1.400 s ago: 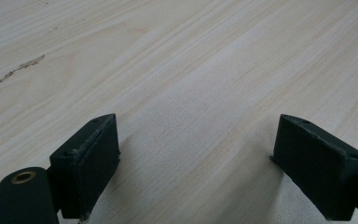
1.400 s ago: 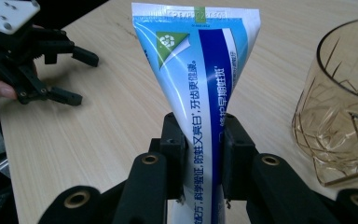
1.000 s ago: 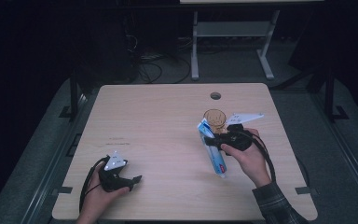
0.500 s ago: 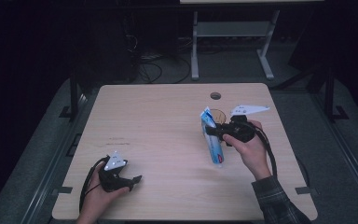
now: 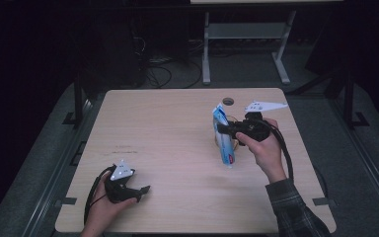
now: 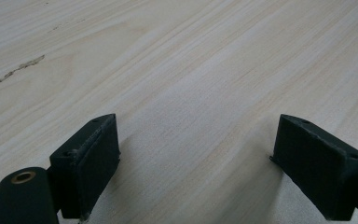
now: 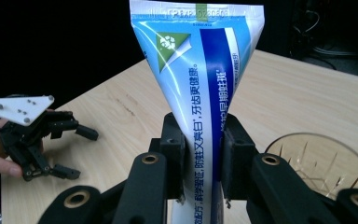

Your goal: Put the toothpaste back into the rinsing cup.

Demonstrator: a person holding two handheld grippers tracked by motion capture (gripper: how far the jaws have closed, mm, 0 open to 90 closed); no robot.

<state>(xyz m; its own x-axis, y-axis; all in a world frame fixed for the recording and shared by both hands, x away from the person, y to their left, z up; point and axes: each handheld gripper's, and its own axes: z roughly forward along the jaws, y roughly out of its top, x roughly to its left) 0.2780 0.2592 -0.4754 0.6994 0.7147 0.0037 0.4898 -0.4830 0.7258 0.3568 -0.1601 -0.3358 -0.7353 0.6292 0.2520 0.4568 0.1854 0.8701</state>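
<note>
1. Tube (image 7: 200,93) stands close to upright in the right gripper view, its flat crimped end up and its long axis running top to bottom; the lower end drops out of sight behind the jaws.
2. From the high view the tube (image 5: 223,136) slants, crimped end toward the far side of the bench (image 5: 168,128), lower end toward the person, over the bench's right half.
3. Its face is light blue and white with a dark blue band along its length, a green square mark near the top, Chinese print, and a line of small characters on the crimp.
4. Right hand-held gripper (image 7: 200,163) pinches the tube across its middle, both pads pressed flat on its sides.
5. A clear glass (image 7: 319,161) with a cut pattern sits just beside that grip, on the bench.
6. Left hand-held gripper (image 5: 140,190) rests at the near left of the bench, well apart from the tube, jaws spread with bare wood between them.
</note>
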